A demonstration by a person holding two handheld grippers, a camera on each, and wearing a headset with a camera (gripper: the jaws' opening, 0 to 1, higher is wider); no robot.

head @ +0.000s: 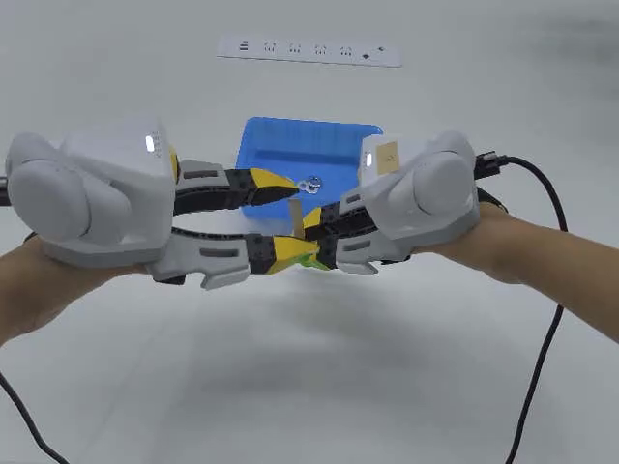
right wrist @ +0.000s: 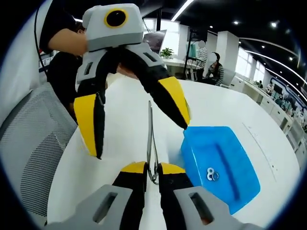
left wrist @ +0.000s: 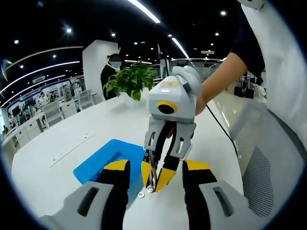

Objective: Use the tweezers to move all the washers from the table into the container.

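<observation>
Picking a washer off the table [head: 309, 377] looks to be the step in hand. The right gripper [right wrist: 153, 167] has its jaws clamped together on the rear of the tweezers [right wrist: 150, 134], which run forward from it towards the left gripper [right wrist: 140, 139]. That gripper faces it with jaws wide apart, one to each side of the tweezers and touching neither arm. In the left gripper view the tweezers slope down to the table, and their tip sits just beside a lone washer [left wrist: 140, 194] lying flat on the white top. Whether the tip touches the washer is too fine to tell. The blue container [right wrist: 230, 153] stands close by on the far side of the grippers, with some washers [right wrist: 211, 174] lying on its floor, so I judge the task partly done, with at least this one piece left. The next move probably calls for settling the two points across the washer's rim, then closing the left jaws gently on the tweezers' arms to pinch it. Too hard a squeeze could flick the flat ring away. After that comes a level lift and a short carry over the container's near wall.
</observation>
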